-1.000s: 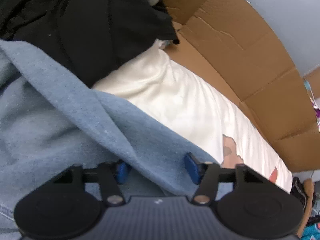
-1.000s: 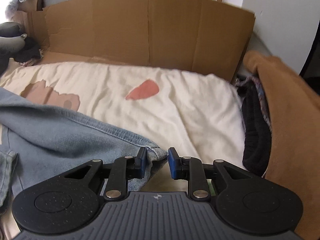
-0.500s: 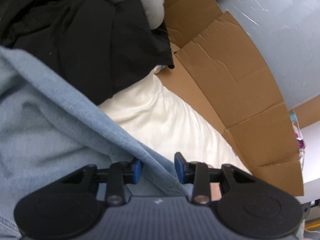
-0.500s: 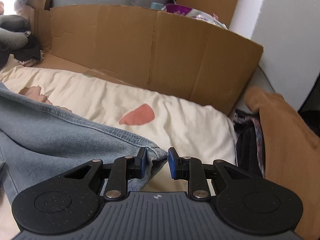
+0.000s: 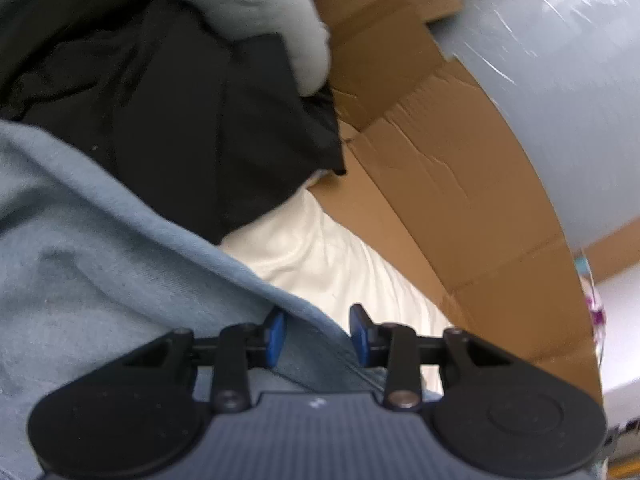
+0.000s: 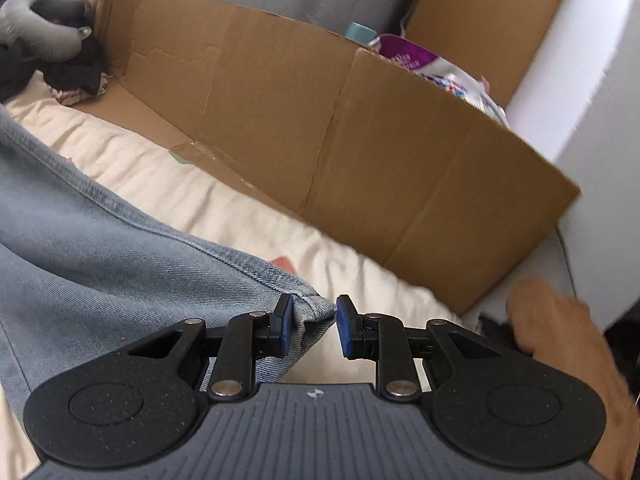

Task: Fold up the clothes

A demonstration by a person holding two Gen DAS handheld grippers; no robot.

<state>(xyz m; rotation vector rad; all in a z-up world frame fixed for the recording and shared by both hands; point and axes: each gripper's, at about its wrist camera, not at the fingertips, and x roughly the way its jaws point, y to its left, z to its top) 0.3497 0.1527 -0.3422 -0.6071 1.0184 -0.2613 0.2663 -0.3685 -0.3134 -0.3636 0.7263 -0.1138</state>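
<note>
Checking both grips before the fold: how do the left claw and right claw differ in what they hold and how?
The left claw has a plain folded edge of the blue jeans between its fingers; the right claw pinches a stitched hem corner. The left claw's gap looks wider than the right claw's. Black clothes lie ahead of the left claw; the cardboard stands ahead of the right. Both hold the same garment over the cream sheet.

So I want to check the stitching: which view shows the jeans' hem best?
The right wrist view: the jeans hem and its stitched seam run sharp to the right gripper. The left wrist view shows only plain blurred denim at the left gripper.
</note>
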